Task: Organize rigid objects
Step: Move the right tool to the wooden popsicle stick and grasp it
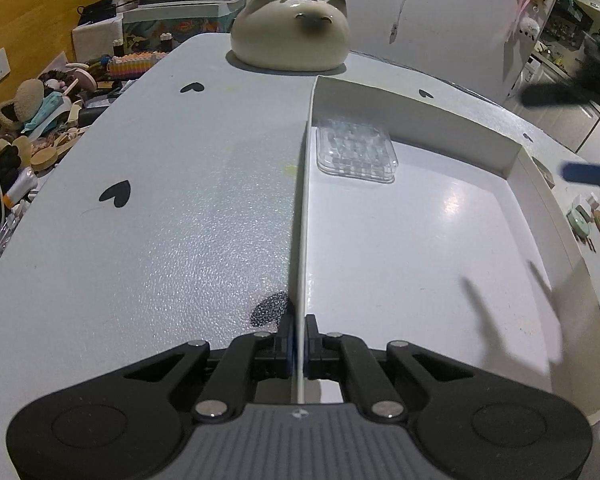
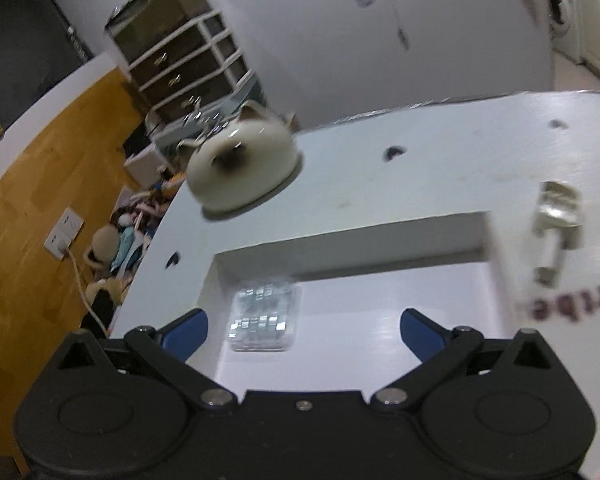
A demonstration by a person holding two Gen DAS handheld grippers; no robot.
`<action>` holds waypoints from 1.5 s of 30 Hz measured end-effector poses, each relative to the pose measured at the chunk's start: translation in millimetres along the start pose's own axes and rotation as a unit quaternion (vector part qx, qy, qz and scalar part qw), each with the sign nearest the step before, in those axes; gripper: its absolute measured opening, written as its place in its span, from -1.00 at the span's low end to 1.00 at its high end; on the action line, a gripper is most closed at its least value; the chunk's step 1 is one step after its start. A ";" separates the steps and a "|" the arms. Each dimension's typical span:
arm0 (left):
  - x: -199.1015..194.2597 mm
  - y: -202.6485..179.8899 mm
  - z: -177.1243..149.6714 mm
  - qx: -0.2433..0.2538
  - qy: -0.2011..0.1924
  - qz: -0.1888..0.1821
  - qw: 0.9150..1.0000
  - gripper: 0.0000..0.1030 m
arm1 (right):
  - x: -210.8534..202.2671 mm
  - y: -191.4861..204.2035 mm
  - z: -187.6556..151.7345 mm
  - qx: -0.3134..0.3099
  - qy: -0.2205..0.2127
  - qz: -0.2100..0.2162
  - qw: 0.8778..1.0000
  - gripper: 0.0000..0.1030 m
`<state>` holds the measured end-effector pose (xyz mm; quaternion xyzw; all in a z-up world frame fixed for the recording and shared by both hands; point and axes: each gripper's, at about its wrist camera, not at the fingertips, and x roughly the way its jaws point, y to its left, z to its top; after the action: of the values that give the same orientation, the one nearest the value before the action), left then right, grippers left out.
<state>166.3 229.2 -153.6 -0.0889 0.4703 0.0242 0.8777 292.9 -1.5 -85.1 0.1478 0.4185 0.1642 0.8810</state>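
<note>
On the pale grey, pebble-textured tabletop [image 1: 148, 216] dotted with small black hearts sits one shallow white cardboard tray [image 1: 512, 156] with thin upright walls, and the left gripper [image 1: 299, 344] has its black jaws pinched shut on the tray's near left wall, one finger outside and one inside. Most of the glossy tray floor lies bare; one clear ribbed plastic case [image 1: 356, 154], rectangular with rounded corners, rests flat in the far left corner, just beside the left wall and near the back wall. From the right wrist view the right gripper [image 2: 304, 334] hangs above the tray with its two blue-padded fingers [image 2: 188, 330] spread wide and nothing between them, the same clear case [image 2: 265, 316] showing below the gap, nearer the left finger. One cream glazed ceramic cat-shaped pot [image 1: 290, 32] stands beyond the tray's far end, well apart from it. To the tray's right, blurred, lies one silvery metal piece [image 2: 556, 220] on the table. Off the table's left edge is a heap of clutter [image 1: 40, 120].
</note>
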 end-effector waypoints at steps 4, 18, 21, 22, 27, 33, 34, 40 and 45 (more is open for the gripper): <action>-0.4 -1.7 0.0 0.004 -0.001 0.002 1.000 -0.92 | -29.6 -31.1 -6.5 0.013 -0.029 -0.038 0.999 1.00; -0.5 -4.2 -0.7 0.016 -0.005 0.007 1.000 -0.92 | -110.1 -147.1 -41.0 0.073 -0.058 -0.187 0.978 1.00; -0.6 -4.2 -1.1 0.015 -0.007 0.007 1.000 -0.93 | -119.6 -173.5 -51.2 0.085 -0.055 -0.225 0.969 1.00; -0.6 -4.4 -1.0 0.015 -0.007 0.007 1.000 -0.93 | -122.1 -183.6 -55.0 0.089 -0.053 -0.240 0.965 1.00; -0.4 -3.5 -0.5 0.012 -0.006 0.004 1.000 -0.92 | -131.4 -232.6 -76.7 0.100 -0.028 -0.299 0.949 1.00; 0.2 -3.3 0.2 0.013 -0.006 0.003 1.000 -0.93 | -147.1 -282.1 -106.6 0.143 -0.012 -0.331 0.933 0.84; 0.3 -3.2 0.4 0.014 -0.005 0.003 1.000 -0.93 | -148.1 -287.5 -111.1 0.149 -0.007 -0.330 0.932 0.79; 1.0 -2.3 1.4 0.017 -0.004 -0.002 1.000 -0.93 | -142.3 -300.1 -119.5 0.162 0.005 -0.307 0.938 0.41; 1.2 -1.9 1.1 0.013 -0.006 -0.003 1.000 -0.92 | -127.1 -294.4 -103.1 0.148 0.011 -0.320 0.936 0.13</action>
<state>168.1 227.5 -153.8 -0.0786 0.4652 0.0162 0.8816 184.8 -306.9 -177.2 0.1326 0.4728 -0.1886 0.8505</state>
